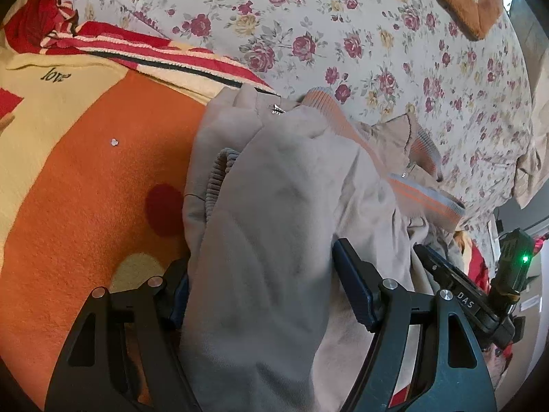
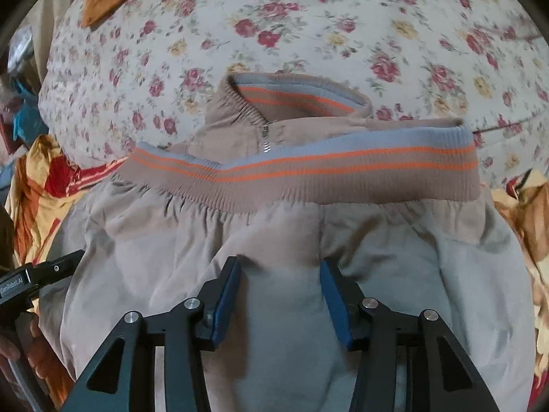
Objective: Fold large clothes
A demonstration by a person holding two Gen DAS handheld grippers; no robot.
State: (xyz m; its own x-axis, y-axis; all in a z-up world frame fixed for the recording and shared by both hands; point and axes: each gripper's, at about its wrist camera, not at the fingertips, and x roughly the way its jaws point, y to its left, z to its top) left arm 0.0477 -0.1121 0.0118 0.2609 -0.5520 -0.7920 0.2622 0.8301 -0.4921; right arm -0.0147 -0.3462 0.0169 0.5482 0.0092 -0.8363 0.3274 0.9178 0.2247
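A beige jacket (image 1: pixel 284 206) with grey and orange ribbed bands lies bunched on the bed. A thick fold of it fills my left gripper (image 1: pixel 264 285). The cloth covers the left pad and lies against the right pad, so the jaws stand wide but are shut on it. In the right wrist view the jacket (image 2: pixel 394 257) lies spread, its striped hem band (image 2: pixel 308 164) across the middle and its collar (image 2: pixel 298 96) behind. My right gripper (image 2: pixel 279 274) presses its fingertips down into the cloth. A raised fold sits between the half-open pads, which do not pinch it.
An orange, cream and red blanket (image 1: pixel 85 178) lies left of the jacket. The flowered bedsheet (image 1: pixel 343 27) stretches beyond it. The right gripper's body (image 1: pixel 470 302) shows at the left view's right edge. The left gripper's body (image 2: pixel 37 274) and a hand (image 2: pixel 20 346) show in the right view.
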